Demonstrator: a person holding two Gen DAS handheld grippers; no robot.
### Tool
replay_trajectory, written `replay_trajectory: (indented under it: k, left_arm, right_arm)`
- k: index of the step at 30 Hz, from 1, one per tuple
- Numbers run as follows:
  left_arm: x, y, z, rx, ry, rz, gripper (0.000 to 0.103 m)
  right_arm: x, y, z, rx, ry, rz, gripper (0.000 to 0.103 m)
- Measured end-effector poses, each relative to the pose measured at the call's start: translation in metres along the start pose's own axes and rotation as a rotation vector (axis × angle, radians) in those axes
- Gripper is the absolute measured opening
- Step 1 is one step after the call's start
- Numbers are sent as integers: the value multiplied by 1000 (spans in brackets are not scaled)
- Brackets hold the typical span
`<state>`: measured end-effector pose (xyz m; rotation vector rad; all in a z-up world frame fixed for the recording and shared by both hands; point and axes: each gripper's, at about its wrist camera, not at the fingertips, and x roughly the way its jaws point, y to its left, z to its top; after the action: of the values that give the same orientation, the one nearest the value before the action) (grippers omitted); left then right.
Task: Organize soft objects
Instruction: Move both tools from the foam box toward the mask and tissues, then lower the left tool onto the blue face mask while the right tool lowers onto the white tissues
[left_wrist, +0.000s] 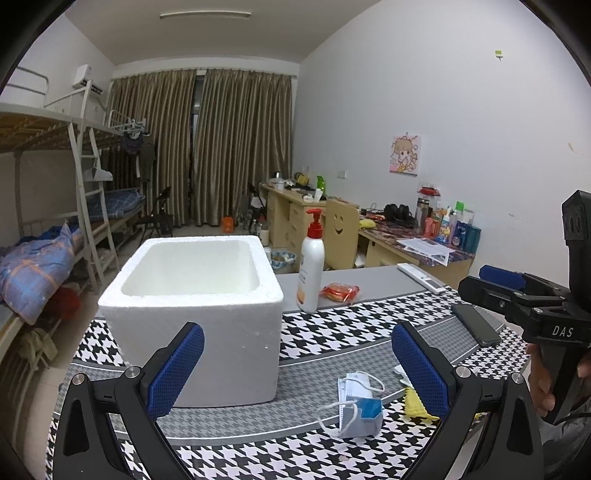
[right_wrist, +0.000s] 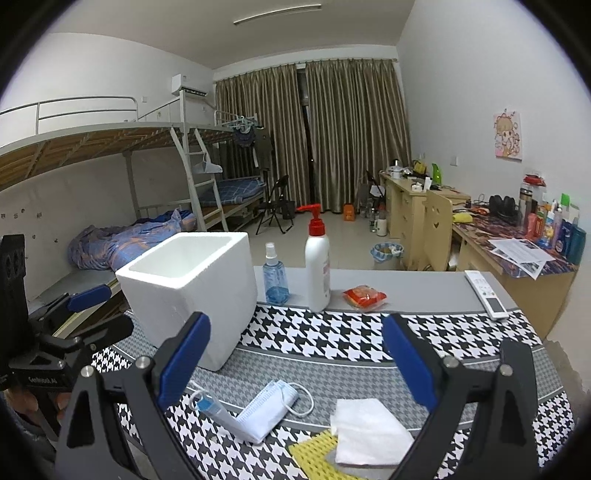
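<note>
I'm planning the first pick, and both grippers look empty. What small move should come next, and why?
Probably lower the open right hand-held gripper onto the face mask. It lies loose on the cloth just ahead of the fingers, and the foam box stands open-topped close by on the left to receive it.

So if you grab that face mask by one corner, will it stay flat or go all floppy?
Probably floppy: the face mask already lies folded and bent on the houndstooth cloth. It looks thin and pleated, so likely very light. Its ear loop trails loose and may dangle or snag. Both the left gripper and right gripper are open above it.
</note>
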<state>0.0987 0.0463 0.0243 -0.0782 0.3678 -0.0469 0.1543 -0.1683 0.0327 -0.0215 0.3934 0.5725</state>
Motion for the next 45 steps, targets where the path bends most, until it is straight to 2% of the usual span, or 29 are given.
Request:
replay_trajectory:
  k: [14, 45]
  left_arm:
    - [6, -10, -14, -11, 33, -50, 102]
    - [35, -31, -39, 15, 117, -78, 102]
  right_arm:
    - [-6, -15, -14, 38, 10, -31, 97]
    - [-3, -51, -56, 110, 93, -125, 98]
